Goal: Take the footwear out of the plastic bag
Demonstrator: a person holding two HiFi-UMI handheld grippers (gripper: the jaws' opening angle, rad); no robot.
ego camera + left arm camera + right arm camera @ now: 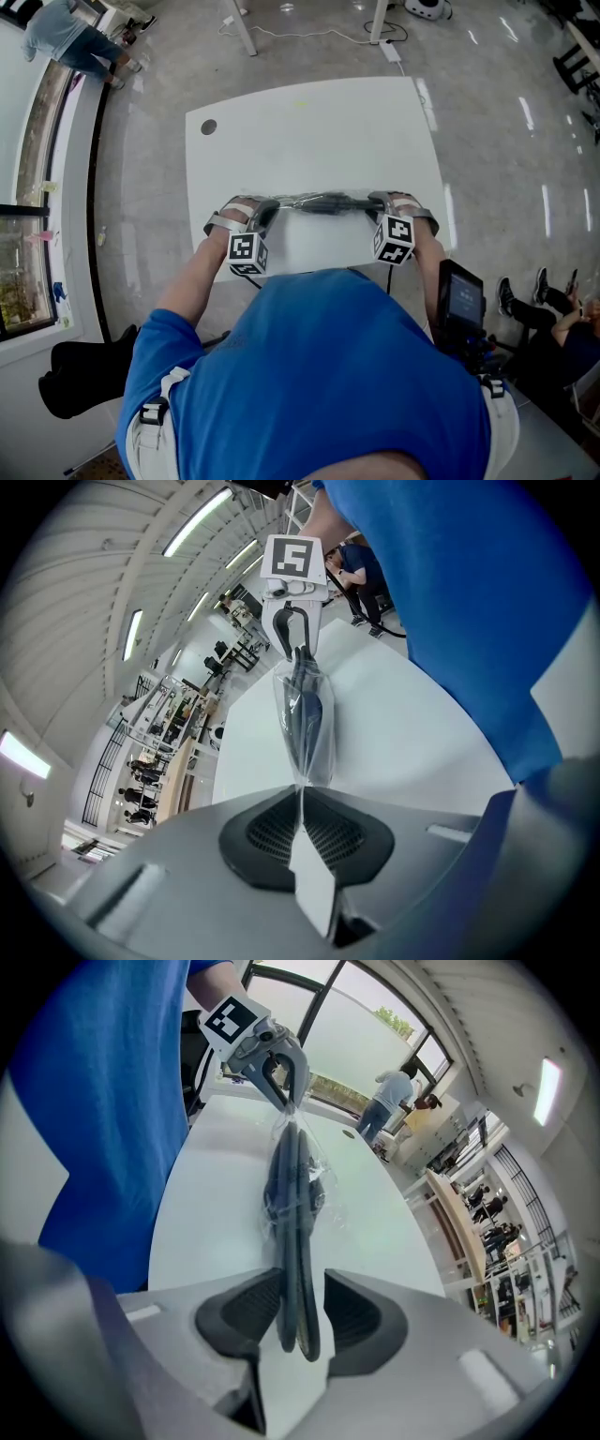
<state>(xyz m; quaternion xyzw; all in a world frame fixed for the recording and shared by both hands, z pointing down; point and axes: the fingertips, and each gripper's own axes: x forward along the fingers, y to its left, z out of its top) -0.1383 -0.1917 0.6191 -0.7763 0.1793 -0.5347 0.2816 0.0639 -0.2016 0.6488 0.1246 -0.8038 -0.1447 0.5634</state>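
writing: none legible on the plastic bag [298, 1171] or the footwear [292, 1251]; the only print is the black-and-white square code on each marker cube [246, 251] (a pattern, not text)
screen: dark device [461, 298] at the person's right hip; its lit lines are too small to read
footwear: dark and flat, two pieces side by side, seen edge-on; inside the clear bag, slung between the two grippers over the white table [309, 141] near its front edge; can't tell if it touches the top
type: can't tell sandal from slipper; straps and toes don't show
left gripper [302, 803]: fingers together, clamped on a thin flap of bag film at that end; the footwear itself sits beyond the pads
right gripper [300, 1312]: fingers apart, the end of the footwear stands between them; shirt-side pad looks to touch it, clear gap to the other pad, so no clamp; can't tell whether film covers that end
bag: runs in a line from one gripper to the other, film crumpled round the middle
hidden: blue shirt [319, 375] covers the table's near edge; both hands mostly behind the cubes
cut off: seated person's legs [534, 300] at the right edge; person by the window [70, 37] at top left, partly out of frame
table hole: dark round grommet [208, 127] near the far left corner
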